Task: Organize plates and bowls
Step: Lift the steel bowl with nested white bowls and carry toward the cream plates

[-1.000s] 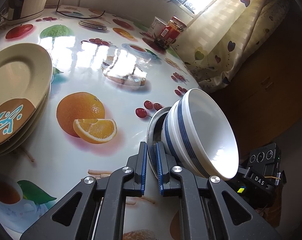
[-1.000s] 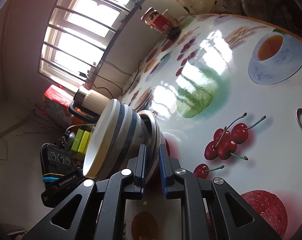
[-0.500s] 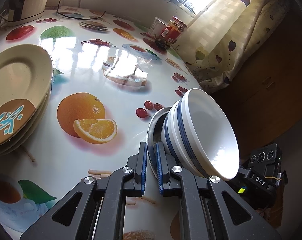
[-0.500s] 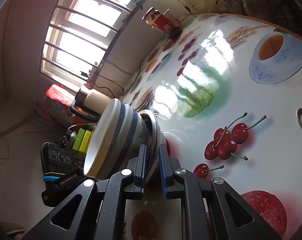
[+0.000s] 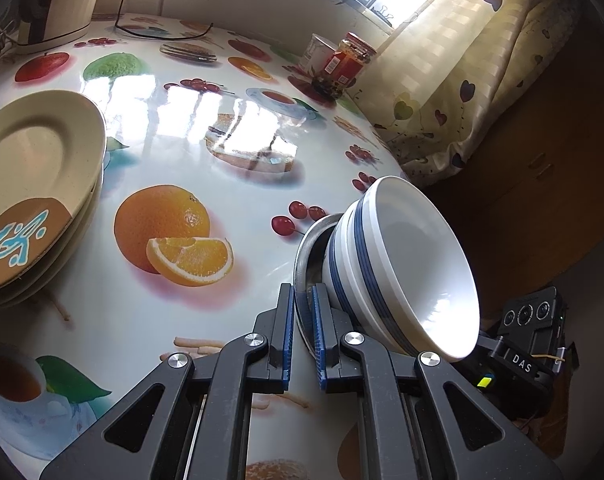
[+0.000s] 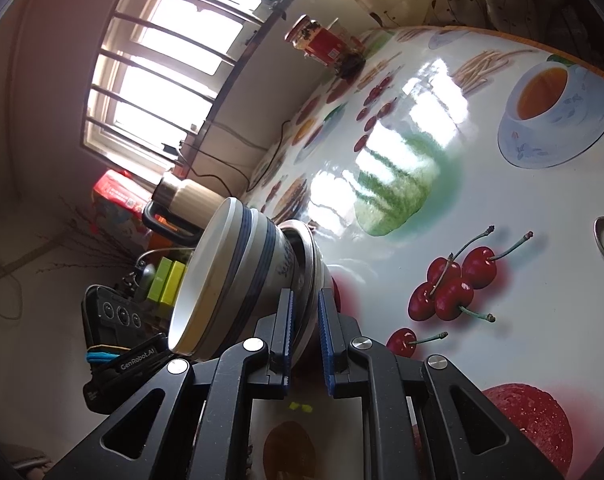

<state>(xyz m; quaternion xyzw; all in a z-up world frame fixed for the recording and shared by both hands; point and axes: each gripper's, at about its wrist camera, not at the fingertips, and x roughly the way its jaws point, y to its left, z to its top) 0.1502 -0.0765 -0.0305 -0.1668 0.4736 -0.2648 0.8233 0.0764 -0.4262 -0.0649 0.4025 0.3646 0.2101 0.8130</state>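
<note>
In the left wrist view, a stack of beige plates (image 5: 34, 184) sits at the far left on a glossy table (image 5: 206, 184) printed with fruit, the top plate carrying a brown patch with a blue mark. A pale kettle (image 5: 58, 0) stands at the back left corner, and a red-labelled jar (image 5: 348, 62) stands further right near a curtain (image 5: 462, 80). Low in the centre, the left gripper (image 5: 302, 332) has its blue-padded jaws closed tight on the rim of a metal dish (image 5: 307, 248). Nested in that dish are white bowls with blue bands (image 5: 414, 272), the whole stack tipped on its side with the open mouths facing right, off the table's edge. In the right wrist view, the same banded bowls (image 6: 238, 276) appear left of centre, mouths facing left, with the metal dish (image 6: 312, 256) behind them. The right gripper (image 6: 305, 336) is clamped on the dish's opposite rim, jaws nearly together. To the right lie printed cherries and a teacup picture.
</note>
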